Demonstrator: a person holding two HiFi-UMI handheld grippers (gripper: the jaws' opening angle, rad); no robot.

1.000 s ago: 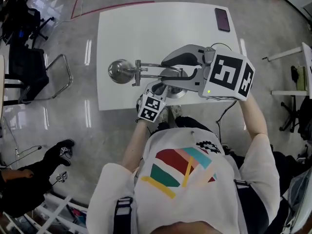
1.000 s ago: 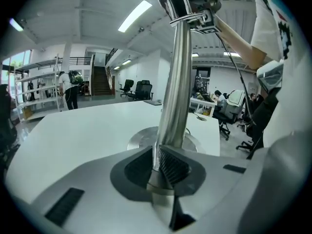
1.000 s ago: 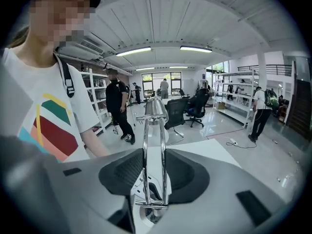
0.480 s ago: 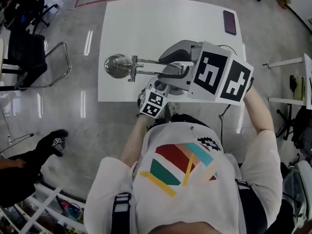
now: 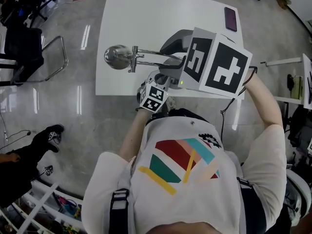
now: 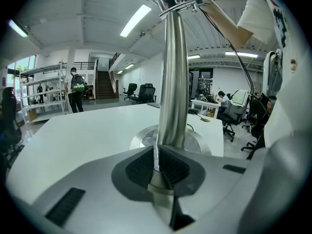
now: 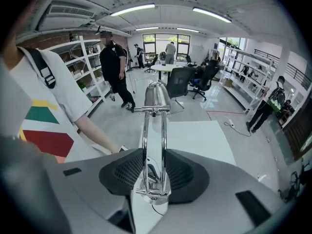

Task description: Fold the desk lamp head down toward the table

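The left gripper (image 6: 160, 165) is clamped on the lamp's upright post (image 6: 174, 82), just above its round base (image 6: 200, 141). The right gripper (image 7: 151, 172) is closed on the twin-rod arm (image 7: 152, 130), which reaches out (roughly level) to the lamp head (image 5: 116, 57) over the white table (image 5: 146, 18). A phone (image 5: 230, 18) lies at the far right corner, well apart. A chair (image 5: 34, 57) stands on the floor off the table's left side.

Shiny grey floor (image 5: 63, 111), wht shelves (image 7: 87, 65), ceiling strip lts (image 7: 132, 9)
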